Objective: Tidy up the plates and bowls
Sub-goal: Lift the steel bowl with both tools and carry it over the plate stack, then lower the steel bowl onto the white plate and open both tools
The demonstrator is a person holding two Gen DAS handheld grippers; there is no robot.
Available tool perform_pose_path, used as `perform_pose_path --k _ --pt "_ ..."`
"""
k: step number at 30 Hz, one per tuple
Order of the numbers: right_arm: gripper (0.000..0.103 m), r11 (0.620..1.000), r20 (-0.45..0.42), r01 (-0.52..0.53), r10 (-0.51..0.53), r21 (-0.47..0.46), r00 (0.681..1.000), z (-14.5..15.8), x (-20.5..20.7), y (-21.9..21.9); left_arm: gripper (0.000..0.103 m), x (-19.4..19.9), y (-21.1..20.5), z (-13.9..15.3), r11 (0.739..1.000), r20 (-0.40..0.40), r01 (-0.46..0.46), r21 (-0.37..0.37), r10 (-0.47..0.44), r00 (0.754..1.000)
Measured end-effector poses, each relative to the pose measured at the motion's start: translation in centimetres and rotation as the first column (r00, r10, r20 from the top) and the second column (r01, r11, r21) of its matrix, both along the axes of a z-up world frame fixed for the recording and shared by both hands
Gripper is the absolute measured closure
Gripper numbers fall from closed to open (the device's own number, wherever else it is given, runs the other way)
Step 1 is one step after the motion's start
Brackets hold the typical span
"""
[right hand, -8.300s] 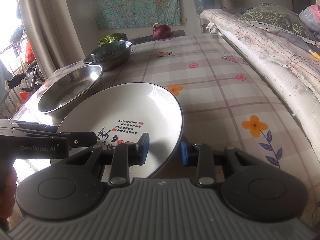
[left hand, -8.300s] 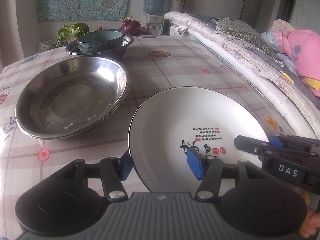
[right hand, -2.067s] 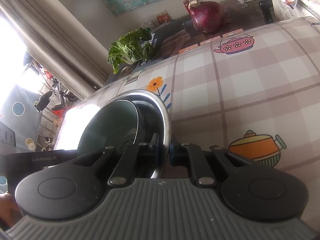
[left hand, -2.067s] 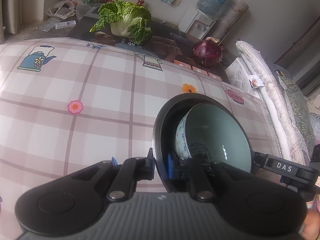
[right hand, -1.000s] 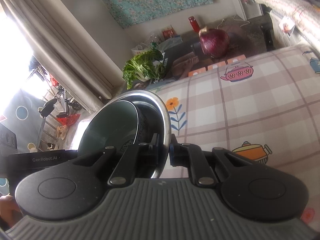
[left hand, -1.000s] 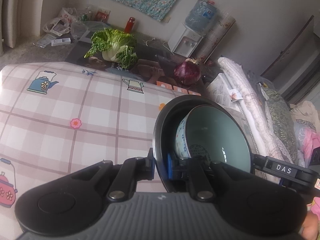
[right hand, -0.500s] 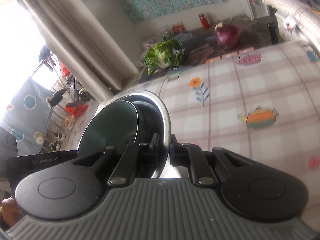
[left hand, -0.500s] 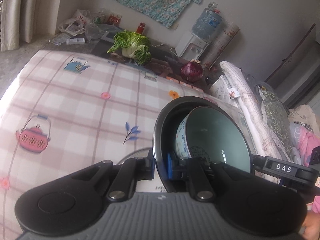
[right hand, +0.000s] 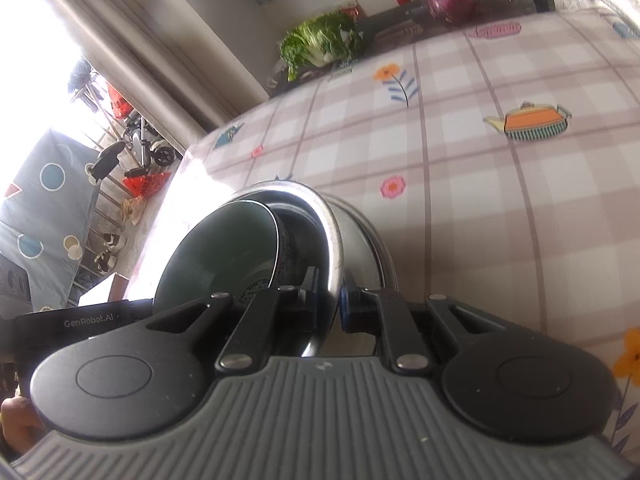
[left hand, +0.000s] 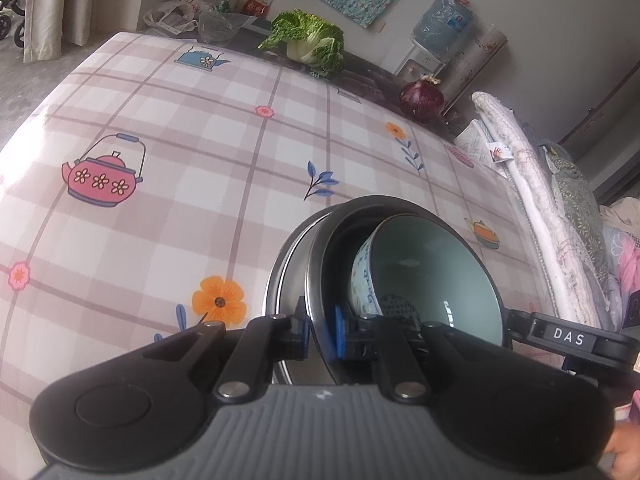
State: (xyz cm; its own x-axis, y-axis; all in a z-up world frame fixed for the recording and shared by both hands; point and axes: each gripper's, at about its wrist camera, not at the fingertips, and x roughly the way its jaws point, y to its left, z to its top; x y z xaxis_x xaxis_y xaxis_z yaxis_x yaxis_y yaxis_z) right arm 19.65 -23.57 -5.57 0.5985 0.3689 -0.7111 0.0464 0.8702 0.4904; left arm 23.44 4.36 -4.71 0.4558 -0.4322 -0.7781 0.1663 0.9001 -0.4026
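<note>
A steel bowl (left hand: 320,256) holds a teal ceramic bowl (left hand: 432,272) with a blue patterned outside. My left gripper (left hand: 320,334) is shut on the steel bowl's left rim. My right gripper (right hand: 328,296) is shut on its right rim (right hand: 332,236); the teal bowl (right hand: 212,256) shows inside it there. The bowl sits over a wider steel basin rim (left hand: 280,276), also seen in the right wrist view (right hand: 380,248). Whether they touch is hidden. The right gripper's body (left hand: 568,338) shows at the left view's right edge.
A checked tablecloth (left hand: 200,160) with teapot and flower prints covers the table. A cabbage (left hand: 308,42) and a red onion (left hand: 422,96) lie beyond the far edge. Folded bedding (left hand: 540,208) runs along the right side. The table's left edge (right hand: 188,176) drops to the floor.
Both grippers have carried the steel bowl with the teal bowl back toward me and lower. A second steel rim now shows just beneath it. Both grips are unchanged.
</note>
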Motion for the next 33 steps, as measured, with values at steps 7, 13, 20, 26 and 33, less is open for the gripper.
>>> perform_pose_path --k 7,13,20,26,33 --pt "0.092 1.0 0.032 0.004 -0.003 -0.028 0.999 -0.8 -0.3 0.2 0.091 -0.6 -0.3 -0.6 1.0 0.021 0.02 0.015 -0.02 1.0" --pt "0.086 0.996 0.06 0.013 -0.008 -0.088 0.998 0.0 -0.9 0.4 0.081 -2.0 -0.7 1.0 0.995 0.118 0.028 0.095 -0.039 0.992" --pt "0.053 0.991 0.142 0.073 -0.056 -0.116 0.988 1.8 -3.7 -0.8 0.035 -5.2 0.3 3.4 0.989 0.242 -0.003 0.147 -0.033 0.97" --pt "0.036 0.989 0.197 0.092 -0.069 -0.112 0.978 3.2 -7.4 -1.5 0.015 -8.5 -0.2 4.7 0.975 0.316 -0.026 0.219 -0.045 0.948" --pt "0.009 0.975 0.283 0.092 -0.032 -0.201 0.959 5.6 -12.8 0.3 0.0 -12.8 -2.1 5.3 0.972 0.374 -0.035 0.233 -0.056 0.926"
